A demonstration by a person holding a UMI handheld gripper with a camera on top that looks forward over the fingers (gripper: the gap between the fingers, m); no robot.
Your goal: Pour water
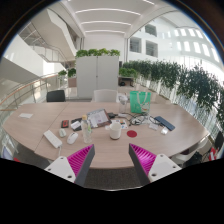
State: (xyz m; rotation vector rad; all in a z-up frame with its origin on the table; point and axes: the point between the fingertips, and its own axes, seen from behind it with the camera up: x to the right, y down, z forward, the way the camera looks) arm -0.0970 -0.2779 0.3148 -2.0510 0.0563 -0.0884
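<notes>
Beyond my released tongs, with nothing between the pink pads, I see a green pitcher well ahead on the round table, and a white mug nearer.

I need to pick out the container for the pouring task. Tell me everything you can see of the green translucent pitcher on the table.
The green translucent pitcher stands upright on the far side of the round, light wooden table, well beyond the open gripper and slightly to its right. It looks like tinted plastic or glass, tapering a little toward the base. Whether it holds water cannot be told. Small cluttered items lie on the table around it, with green plants behind. Nothing visibly grips it.
</notes>
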